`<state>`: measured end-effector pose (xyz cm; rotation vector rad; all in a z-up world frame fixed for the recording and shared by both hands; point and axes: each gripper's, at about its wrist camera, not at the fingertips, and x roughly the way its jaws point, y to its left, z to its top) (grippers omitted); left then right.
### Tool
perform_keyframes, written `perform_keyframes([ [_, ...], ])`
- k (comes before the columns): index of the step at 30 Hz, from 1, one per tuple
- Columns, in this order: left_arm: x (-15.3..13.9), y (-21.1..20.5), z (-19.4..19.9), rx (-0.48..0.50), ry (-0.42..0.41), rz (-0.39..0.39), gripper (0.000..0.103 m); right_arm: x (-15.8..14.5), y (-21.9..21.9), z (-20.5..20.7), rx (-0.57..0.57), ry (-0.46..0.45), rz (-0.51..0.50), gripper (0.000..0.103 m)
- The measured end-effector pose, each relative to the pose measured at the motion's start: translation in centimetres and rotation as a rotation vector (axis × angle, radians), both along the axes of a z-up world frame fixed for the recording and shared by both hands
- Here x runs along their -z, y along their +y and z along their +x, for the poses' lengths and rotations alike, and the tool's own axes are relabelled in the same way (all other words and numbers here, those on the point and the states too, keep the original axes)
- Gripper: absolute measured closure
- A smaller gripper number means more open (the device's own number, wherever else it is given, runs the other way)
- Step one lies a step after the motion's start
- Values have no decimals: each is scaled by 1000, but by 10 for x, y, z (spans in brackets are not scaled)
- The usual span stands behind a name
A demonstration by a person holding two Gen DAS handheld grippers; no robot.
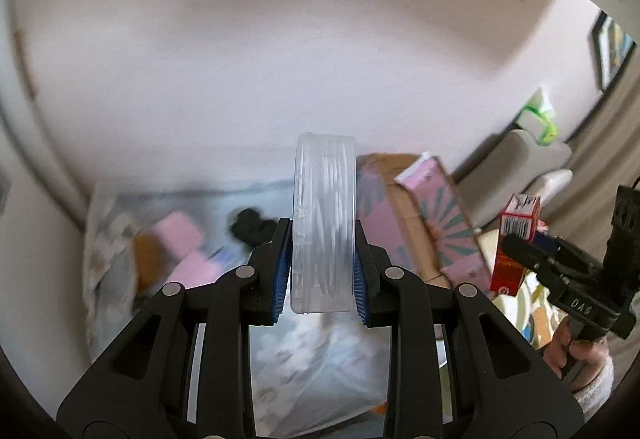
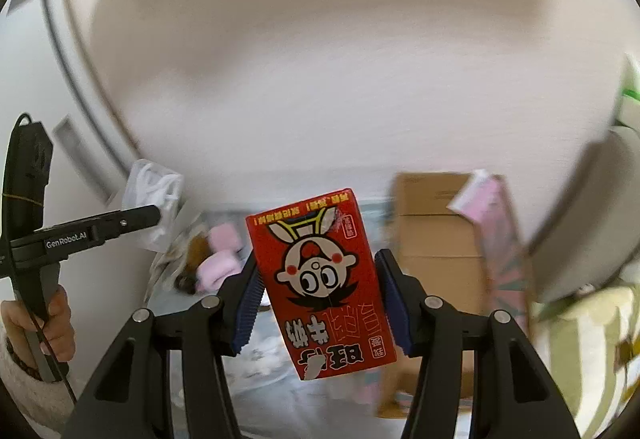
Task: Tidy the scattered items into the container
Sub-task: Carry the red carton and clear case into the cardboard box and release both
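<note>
The left claw (image 1: 322,271) is clenched on a clear plastic case (image 1: 323,223), its blue pads (image 1: 282,271) pressing the two broad faces so the case stands on its narrow edge, upright between them. Gripped low like that, most of the case sticks out ahead of the claw, which should make it easy to lower into something end first.

The right claw (image 2: 320,303) is grasping a red drink carton (image 2: 322,283) with a cartoon face printed on it. The carton sits upside down and a little tilted, pinched across its narrow sides, with the pads (image 2: 250,313) near its middle. That looks like a steady hold for a boxy thing.

Both are up in the air, well clear of the bed (image 1: 316,355) with its pale patterned cover below. From the left claw's camera the other claw (image 1: 520,251) shows off to the right with the carton, a hand (image 1: 568,351) in a fuzzy sleeve under it.

Beyond them, lying on the cover, are some pink items (image 1: 180,239) and a dark bundle (image 1: 250,229), blurred, so I cannot say what they are. To the right stands an open cardboard box (image 2: 440,235) with a pink patterned flap (image 2: 500,239) raised. I take that to be the container, and both held things seem headed there, not yet over it.
</note>
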<state>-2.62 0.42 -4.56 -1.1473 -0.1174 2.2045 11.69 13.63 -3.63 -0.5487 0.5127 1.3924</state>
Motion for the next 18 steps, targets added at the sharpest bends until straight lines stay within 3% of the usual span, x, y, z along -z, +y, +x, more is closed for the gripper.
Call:
perform_keyframes([
  [5,-11,72,-7,133,18,11,79,-14,-24,45,91,49,37,52],
  [9,1,139,-11,223,-4,-11,79,-8,-30,73,156,57,24,52],
  [12,28,189,-7,259,-14,-90,79,0,-26,95,188,51,0,52],
  [18,100,266,-12,311,-78,-309,79,48,-7,128,241,2,-142,52],
])
